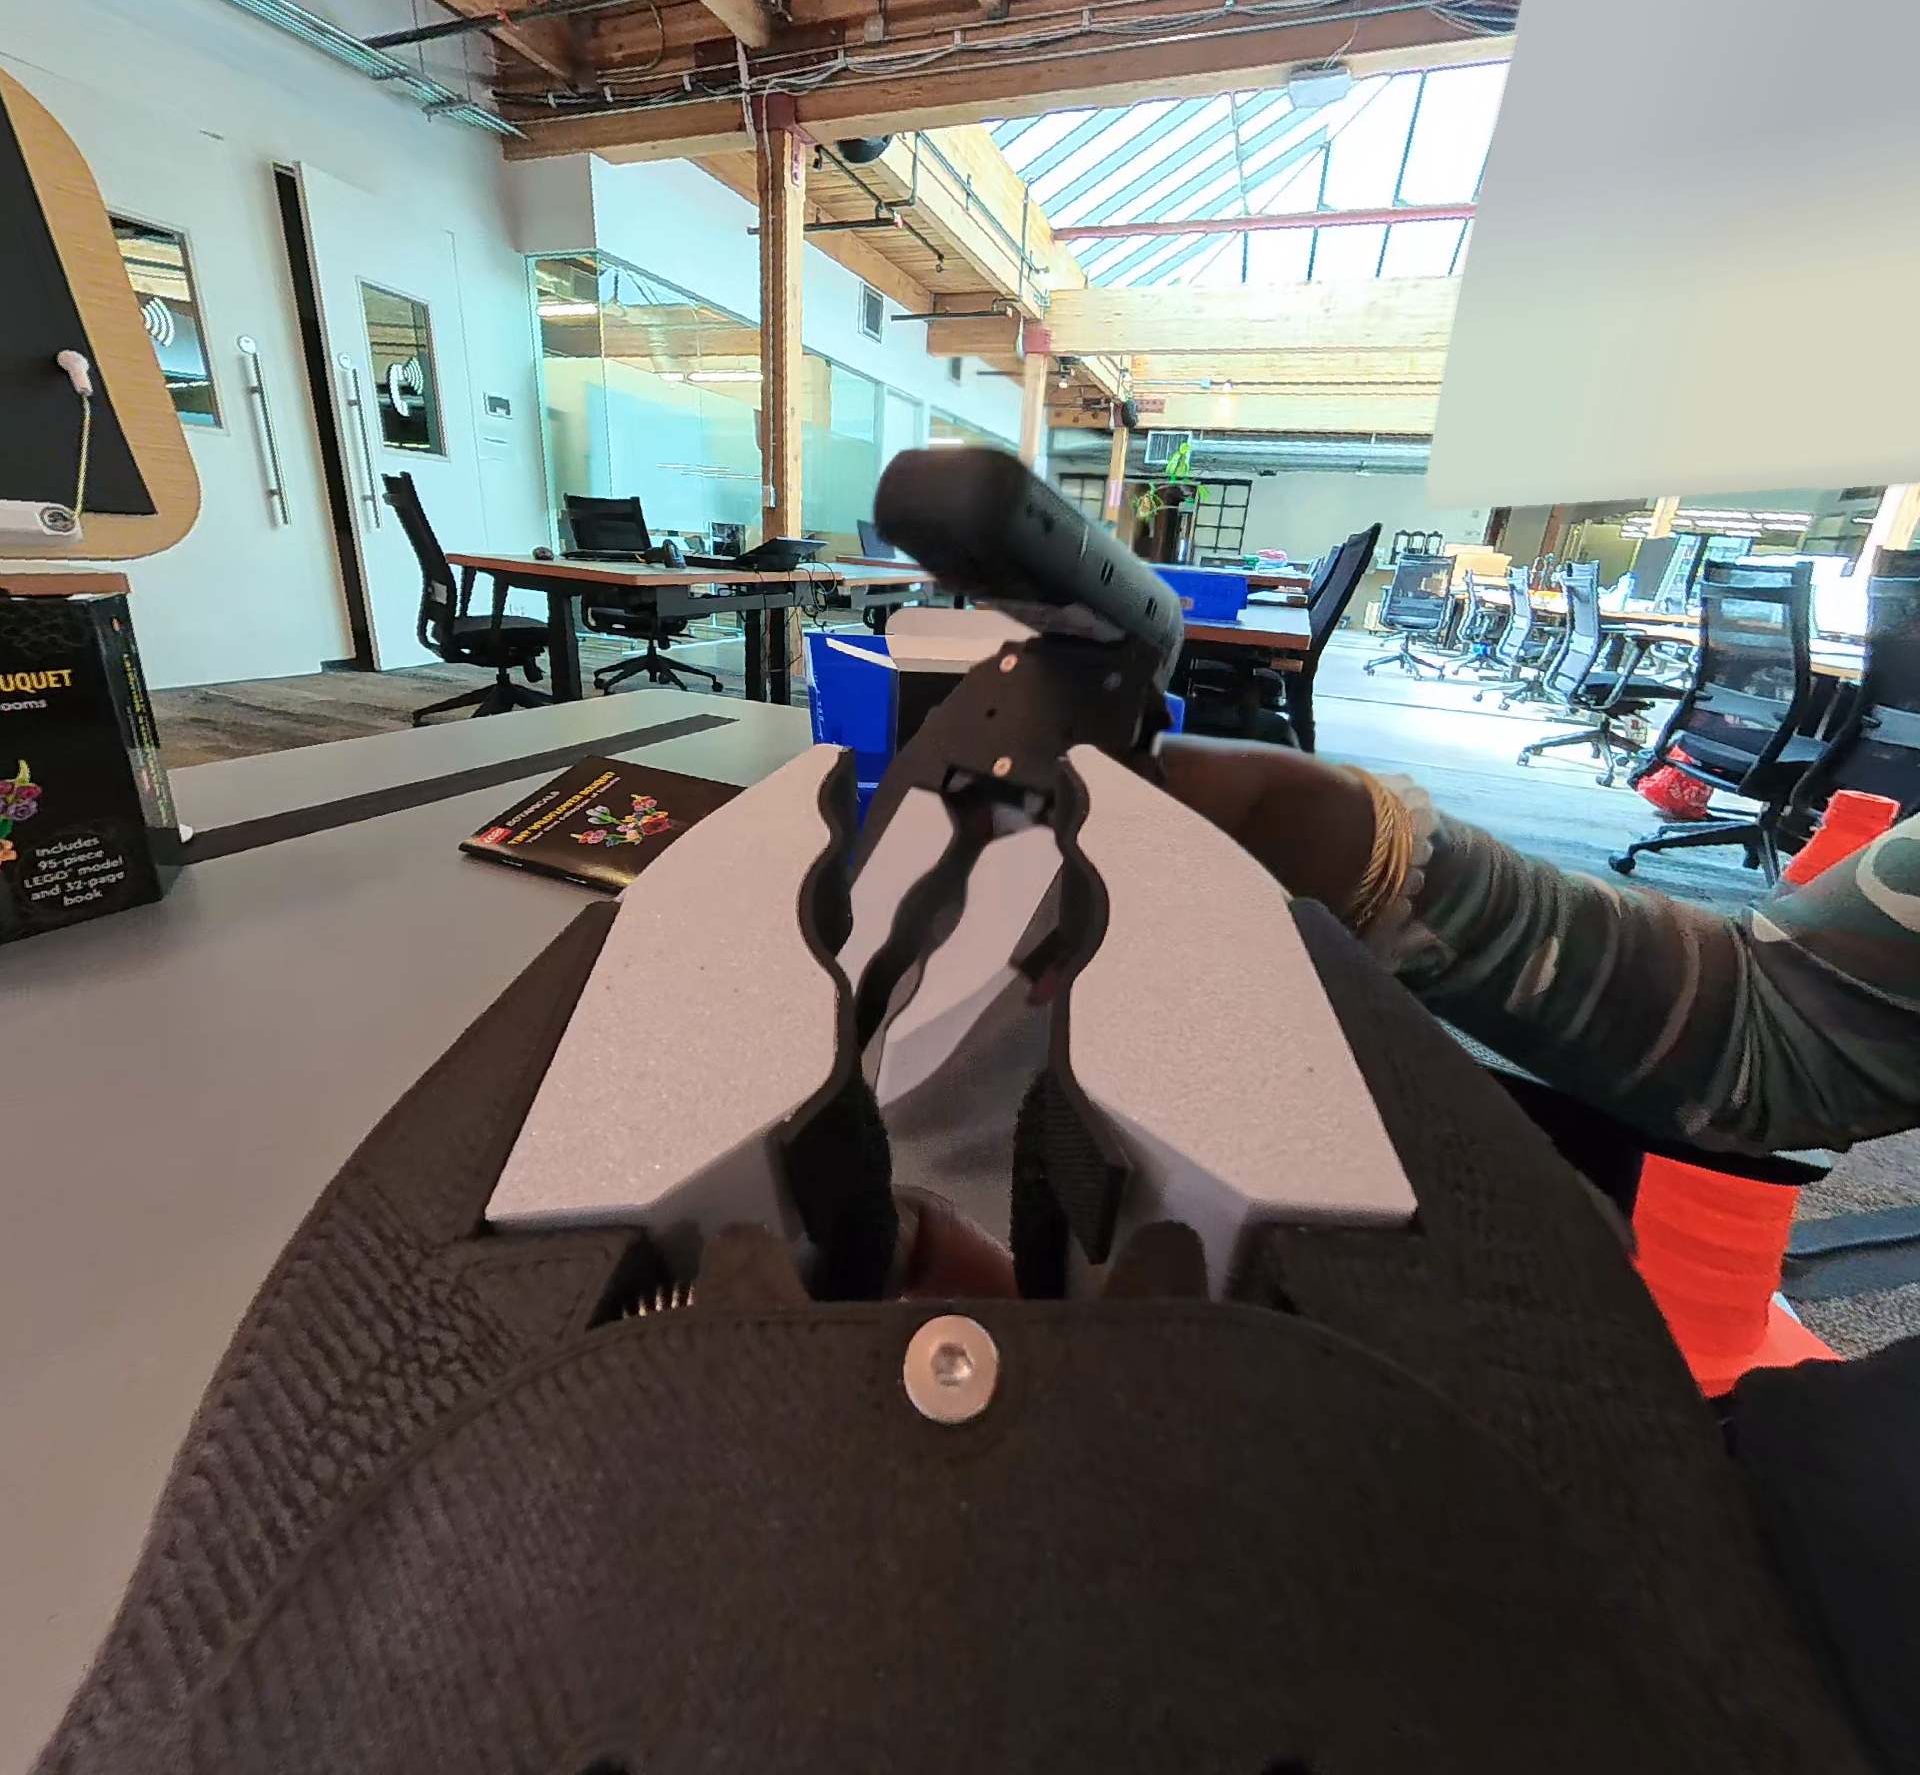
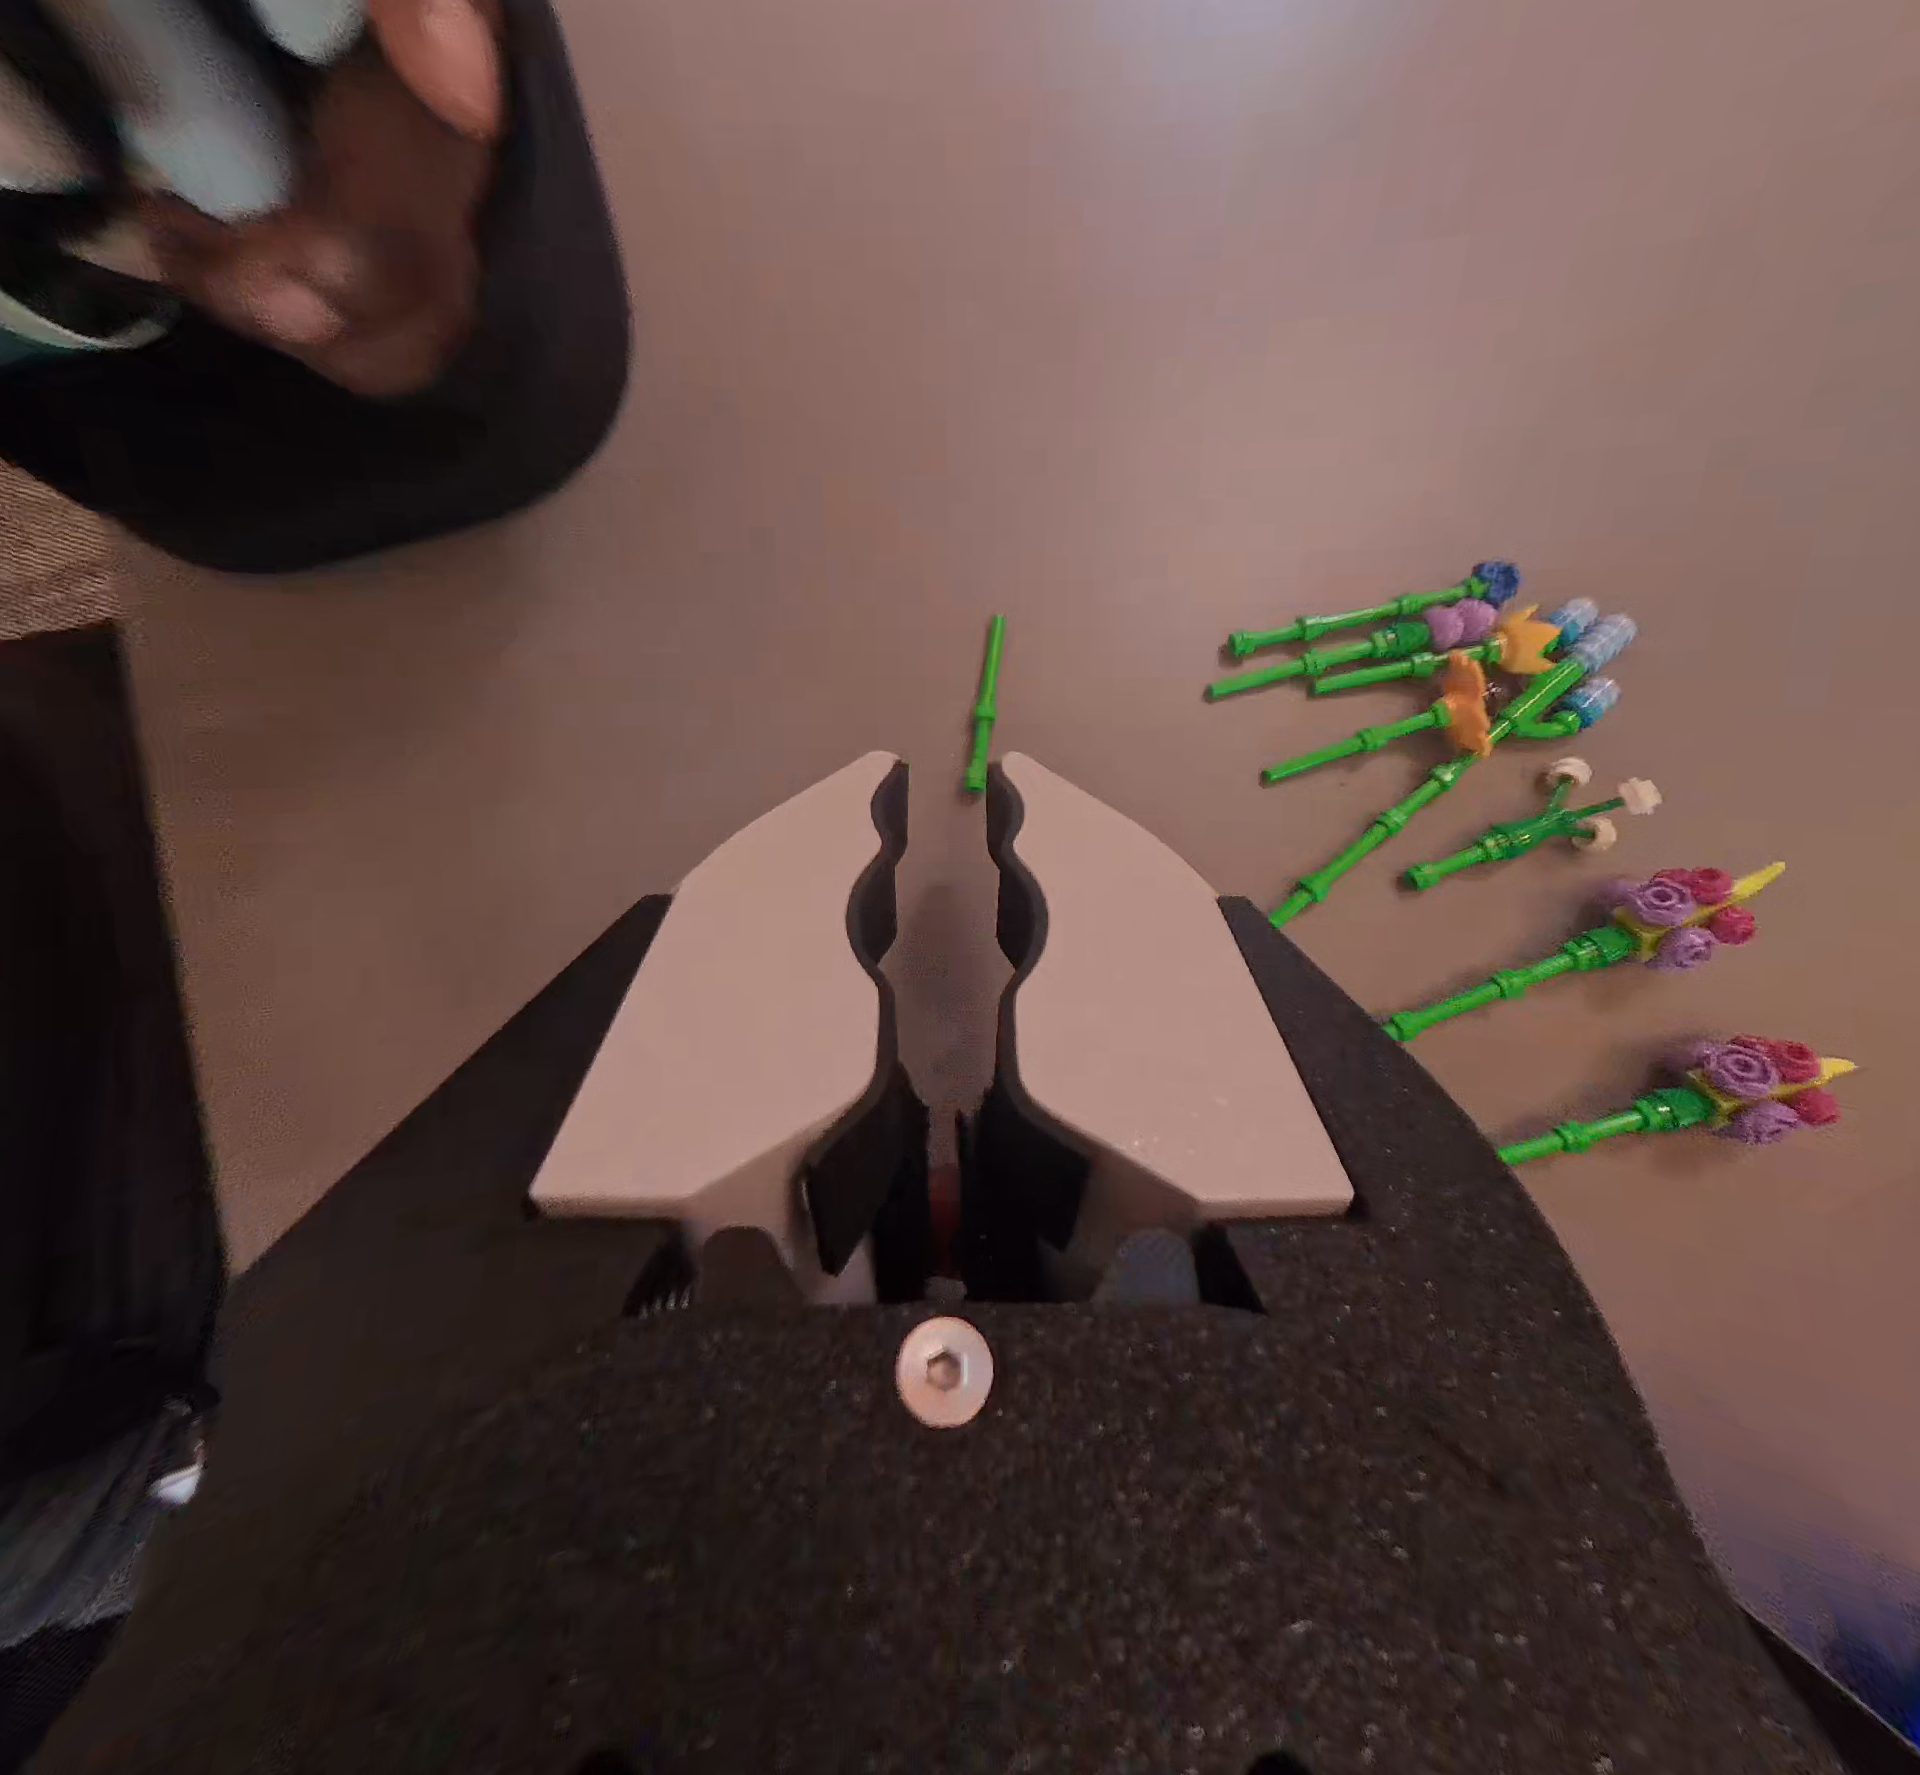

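Observation:
My left gripper (image 1: 956, 769) is open and empty, held level above the grey table (image 1: 260, 998). Just beyond its tips a hand (image 1: 1278, 821) with a bracelet and a patterned sleeve holds the other gripper's black handle (image 1: 1029, 541). My right gripper (image 2: 945, 775) points down at the table (image 2: 1143, 271), its jaws a narrow gap apart with nothing between them. A short green stem piece (image 2: 983, 702) lies on the table just ahead of its tips. Several brick-built flowers (image 2: 1507, 686) with green stems lie to the right, two of them purple and red (image 2: 1673, 915).
A black box (image 1: 73, 749) stands at the table's far left and a dark booklet (image 1: 603, 821) lies near the far edge. A blue bin (image 1: 847, 686), an orange cone (image 1: 1714, 1247), desks and office chairs (image 1: 1714, 686) stand beyond. The blurred left gripper and hand (image 2: 312, 219) fill the right wrist view's top left. My right fingertips sit around 12 cm from my left ones.

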`<state>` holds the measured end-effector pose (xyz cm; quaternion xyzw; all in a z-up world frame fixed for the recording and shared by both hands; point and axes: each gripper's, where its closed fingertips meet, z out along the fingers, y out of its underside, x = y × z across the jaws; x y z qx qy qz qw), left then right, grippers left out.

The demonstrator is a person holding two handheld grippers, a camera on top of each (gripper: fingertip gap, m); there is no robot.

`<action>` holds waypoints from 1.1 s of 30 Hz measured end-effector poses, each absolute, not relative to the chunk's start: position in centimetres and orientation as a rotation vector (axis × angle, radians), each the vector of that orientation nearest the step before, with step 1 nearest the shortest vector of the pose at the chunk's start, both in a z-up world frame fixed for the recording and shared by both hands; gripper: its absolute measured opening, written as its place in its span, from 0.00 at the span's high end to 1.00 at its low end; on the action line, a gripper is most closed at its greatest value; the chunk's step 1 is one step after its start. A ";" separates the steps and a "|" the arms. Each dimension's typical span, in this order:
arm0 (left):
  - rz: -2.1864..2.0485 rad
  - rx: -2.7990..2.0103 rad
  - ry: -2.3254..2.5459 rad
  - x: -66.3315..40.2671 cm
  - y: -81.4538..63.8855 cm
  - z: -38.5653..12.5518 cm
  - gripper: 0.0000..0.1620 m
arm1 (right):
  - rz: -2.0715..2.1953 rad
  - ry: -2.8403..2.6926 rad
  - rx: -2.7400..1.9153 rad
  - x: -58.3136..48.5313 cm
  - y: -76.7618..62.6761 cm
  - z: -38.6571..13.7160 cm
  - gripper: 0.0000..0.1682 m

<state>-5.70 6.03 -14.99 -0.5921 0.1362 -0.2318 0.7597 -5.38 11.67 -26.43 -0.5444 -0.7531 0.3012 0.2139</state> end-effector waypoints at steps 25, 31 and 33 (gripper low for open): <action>0.396 -1.598 0.889 -3.4 7.8 -22.0 0.84 | 0.806 -2.269 -1.377 -1.2 8.5 -22.3 0.98; 0.555 -1.543 1.000 -2.6 7.9 -22.5 0.98 | 0.835 -2.279 -1.307 -1.6 7.3 -21.7 0.97; 0.446 -1.554 0.923 -2.5 7.9 -22.1 0.98 | 0.912 -2.236 -1.234 -1.9 6.9 -20.5 0.99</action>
